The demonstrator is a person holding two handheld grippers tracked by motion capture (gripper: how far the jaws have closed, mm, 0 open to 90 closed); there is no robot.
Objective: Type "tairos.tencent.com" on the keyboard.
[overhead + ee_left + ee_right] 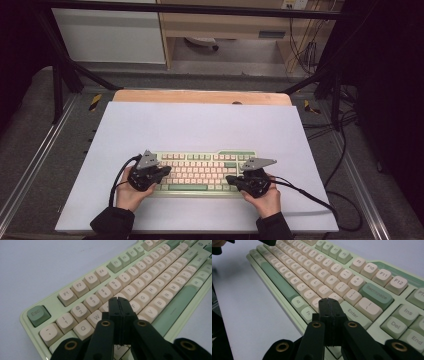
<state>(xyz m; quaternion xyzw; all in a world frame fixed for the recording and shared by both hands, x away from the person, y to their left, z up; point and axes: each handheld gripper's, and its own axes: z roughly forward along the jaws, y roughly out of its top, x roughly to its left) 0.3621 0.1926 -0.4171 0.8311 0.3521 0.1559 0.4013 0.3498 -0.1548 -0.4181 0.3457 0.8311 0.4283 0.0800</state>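
Nearest, two dark-sleeved hands hold the left gripper (162, 173) and right gripper (231, 179) over the ends of a green-and-cream keyboard (202, 171); each has its jaws pressed together on nothing. The keyboard lies near the front edge of a pale lilac mat (200, 125) on a wooden table (200, 96). Beyond are grey floor (200, 80), black frame bars (200, 8), cables (305, 50) and a wooden cabinet (225, 22)

The keyboard (202, 172) lies on the mat (200, 125), near its 6 o'clock edge. The left gripper (162, 173) sits at the keyboard's 9 o'clock end, the right gripper (231, 179) at 3 o'clock.
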